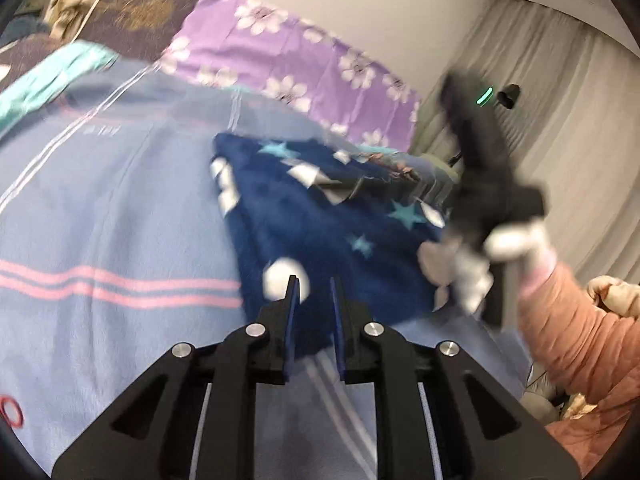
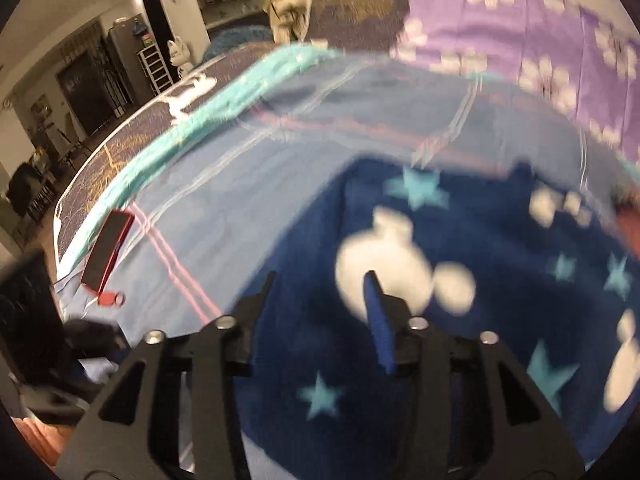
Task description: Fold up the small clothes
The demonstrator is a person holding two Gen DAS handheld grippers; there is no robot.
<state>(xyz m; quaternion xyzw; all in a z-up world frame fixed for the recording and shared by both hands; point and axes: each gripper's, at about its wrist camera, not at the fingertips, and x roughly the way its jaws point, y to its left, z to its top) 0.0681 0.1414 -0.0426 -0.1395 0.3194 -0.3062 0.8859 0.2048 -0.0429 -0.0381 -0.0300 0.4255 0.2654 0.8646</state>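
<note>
Left of the star-patterned garment (image 2: 420,320) the blue sheet (image 2: 240,184) lies bare, save 1 red phone (image 2: 107,249) near its edge.

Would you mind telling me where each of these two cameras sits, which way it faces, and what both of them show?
Left wrist view: on the left gripper, facing forward and down over the dark blue star-print garment on the blue sheet; shows its own fingers, the right gripper and a pink sleeve.
Right wrist view: on the right gripper, looking down at the same garment, a red phone to the left; its jaws stand apart, empty.
Shared: garment, sheet, purple floral pillow.
</note>
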